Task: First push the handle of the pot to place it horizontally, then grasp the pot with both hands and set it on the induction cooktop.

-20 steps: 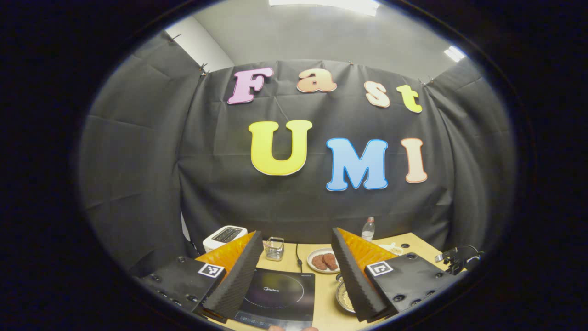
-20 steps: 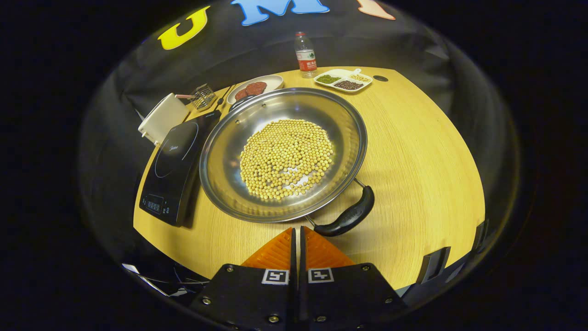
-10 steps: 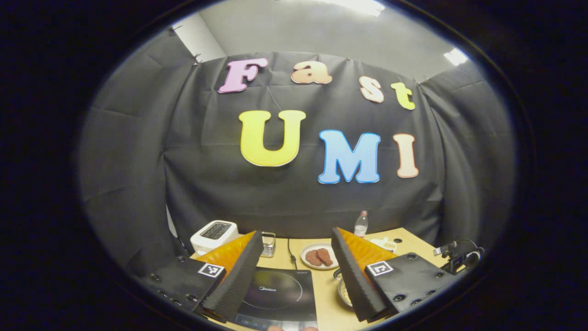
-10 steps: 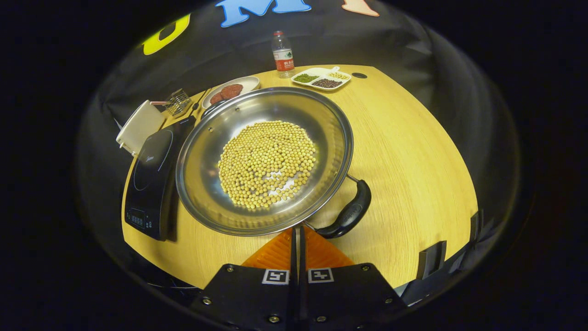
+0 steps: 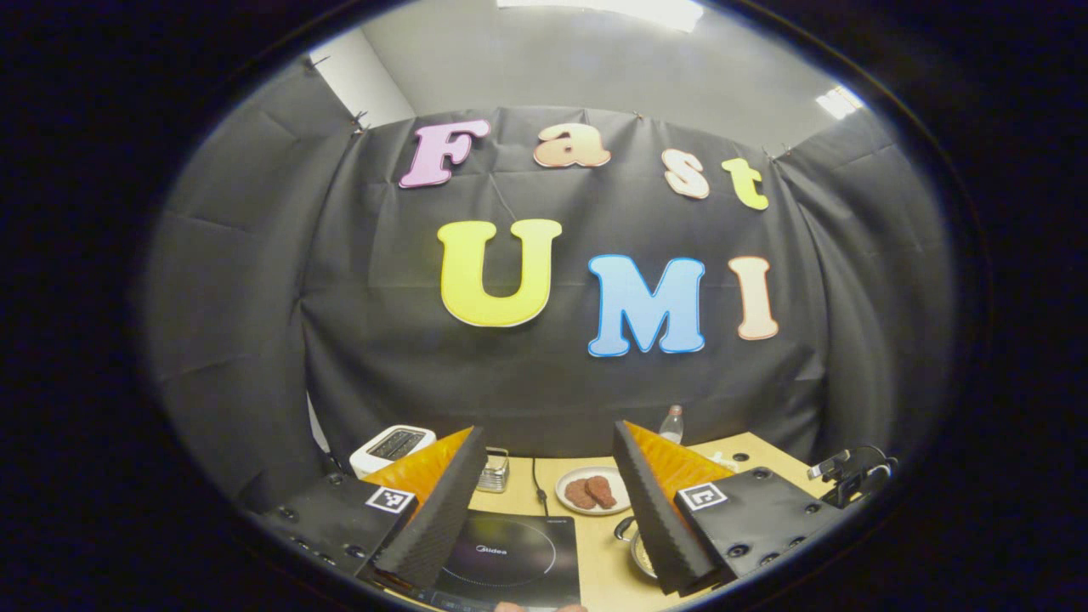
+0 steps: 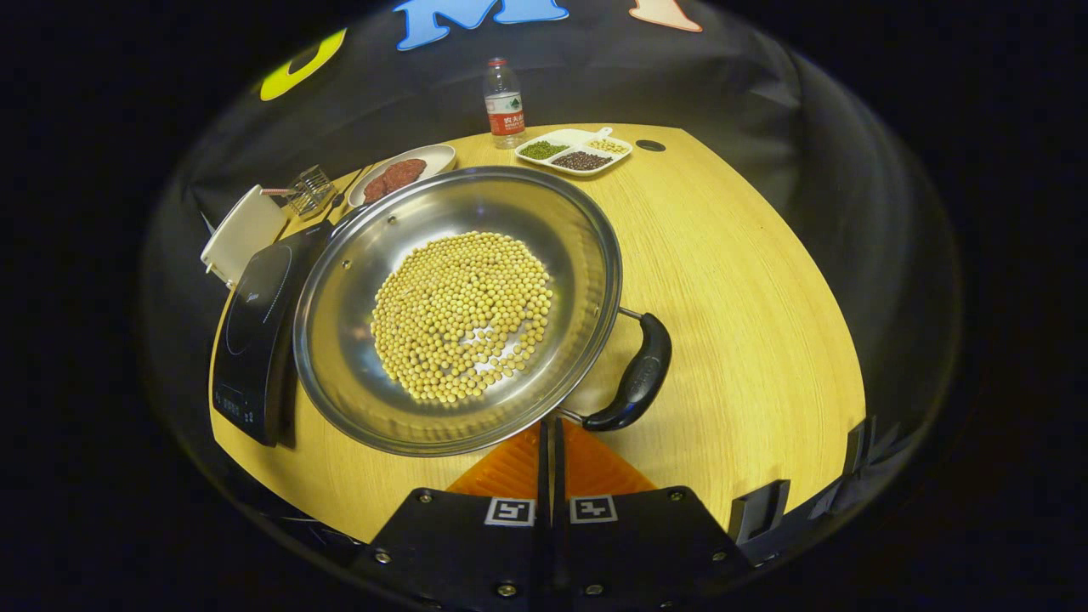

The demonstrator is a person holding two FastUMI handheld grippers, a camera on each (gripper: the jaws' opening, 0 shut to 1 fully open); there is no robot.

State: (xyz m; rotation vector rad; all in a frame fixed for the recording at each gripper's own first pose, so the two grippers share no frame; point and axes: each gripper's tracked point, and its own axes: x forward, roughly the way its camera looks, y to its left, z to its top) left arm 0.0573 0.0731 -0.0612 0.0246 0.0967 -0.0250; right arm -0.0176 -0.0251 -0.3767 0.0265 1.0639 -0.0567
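Observation:
A wide steel pot (image 6: 344,289) holding soybeans (image 6: 459,314) sits on the wooden table in the right gripper view. Its black handle (image 6: 636,382) sticks out at the near right, running almost lengthwise away from me. My right gripper (image 6: 551,427) is shut with nothing between its fingers, its tips at the pot's near rim just left of the handle's near end. The black induction cooktop (image 6: 251,327) lies directly left of the pot. In the left gripper view my left gripper (image 5: 548,429) is held open above the cooktop (image 5: 510,557), with the pot's edge (image 5: 636,552) beside its right finger.
A white toaster (image 6: 242,234), a wire holder (image 6: 310,189), a plate of meat (image 6: 399,170), a water bottle (image 6: 503,102) and a divided dish of beans (image 6: 574,151) line the table's far side. Bare tabletop (image 6: 748,280) lies to the pot's right.
The pot has turned: its handle has swung from slanting across the near side to pointing more away from me. The right gripper stayed shut at the rim. The left gripper's view shifted slightly.

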